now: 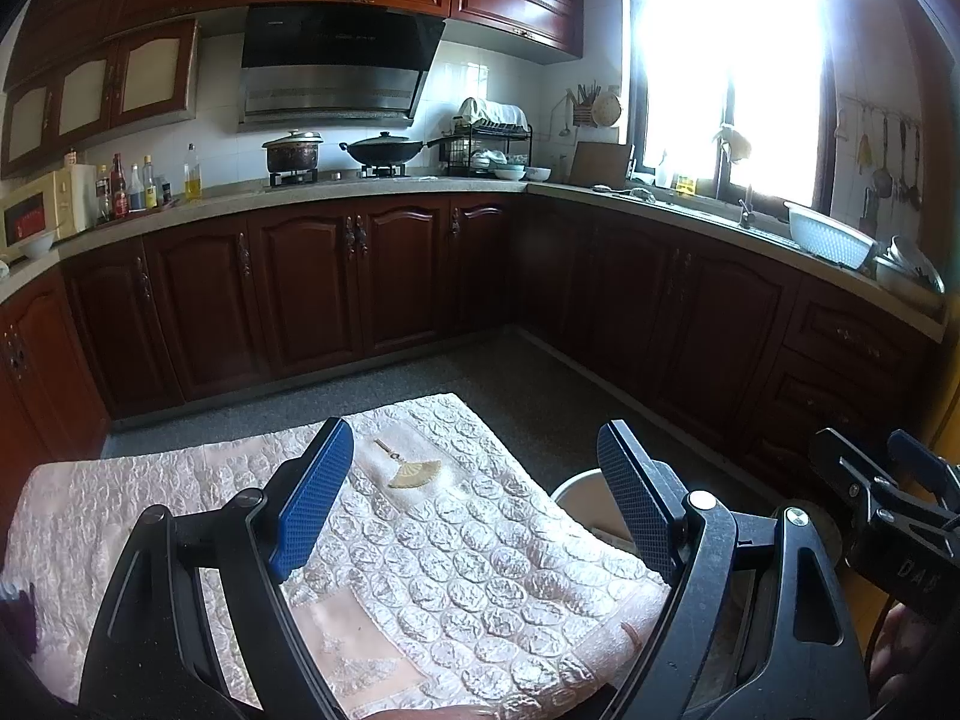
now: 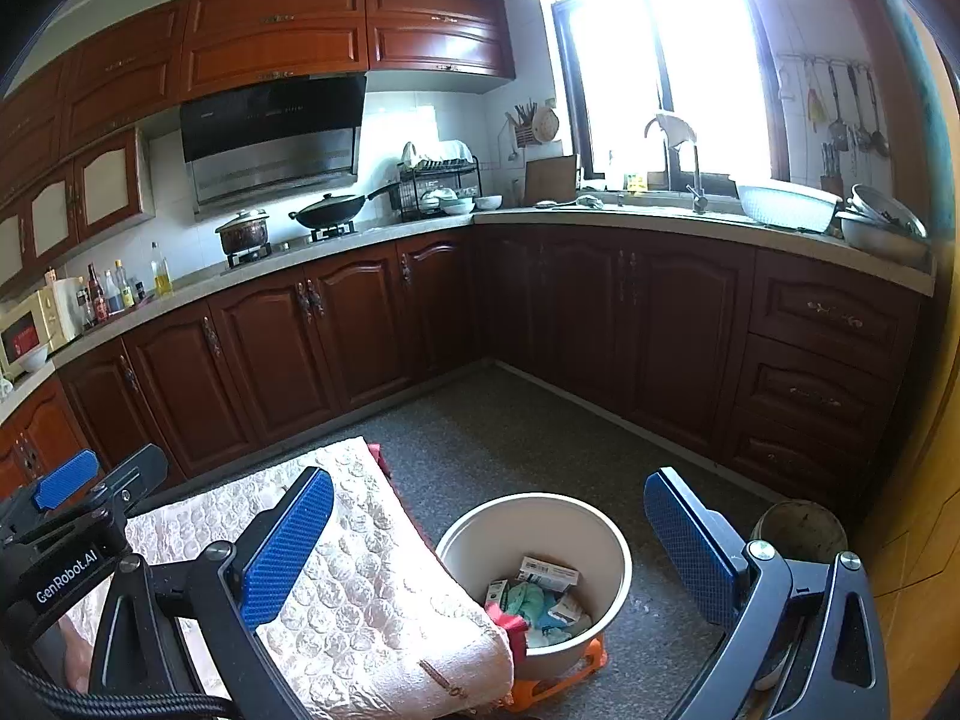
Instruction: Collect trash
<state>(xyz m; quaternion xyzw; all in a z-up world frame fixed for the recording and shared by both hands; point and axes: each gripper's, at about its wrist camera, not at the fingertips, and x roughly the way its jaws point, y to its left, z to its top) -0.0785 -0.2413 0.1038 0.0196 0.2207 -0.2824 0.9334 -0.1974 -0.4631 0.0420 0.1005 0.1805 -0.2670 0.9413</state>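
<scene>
Left gripper: the left gripper [image 1: 474,498] hangs over the cloth-covered table [image 1: 480,570], its blue pads spread wide with nothing between them.
Right gripper: the right gripper [image 2: 489,546] has its jaws apart too, empty; in its own view the bin sits in the gap between the two fingers. In the left wrist view it shows at 3 o'clock.
Bin: a white round bin [image 2: 600,525] stands on the speckled floor [image 2: 510,438], just beside the table's right edge, resting on something orange [image 2: 558,675] at its base.
Trash: trash [image 2: 540,597] lies in the bottom of the bin, at about 6 o'clock within it: a small printed carton, teal and white crumpled pieces, a red scrap at 8 o'clock against the wall.
Table: a pale pink embossed cloth covers it; a small fan-shaped gold mark [image 1: 411,471] shows on the cloth between the left gripper's pads, at 12 o'clock from its base.
Second pot: a dull round container [image 2: 801,531] sits on the floor at 3 o'clock of the bin, partly hidden by the right finger.
Kitchen: dark wood cabinets [image 2: 360,336] run along the far wall.
</scene>
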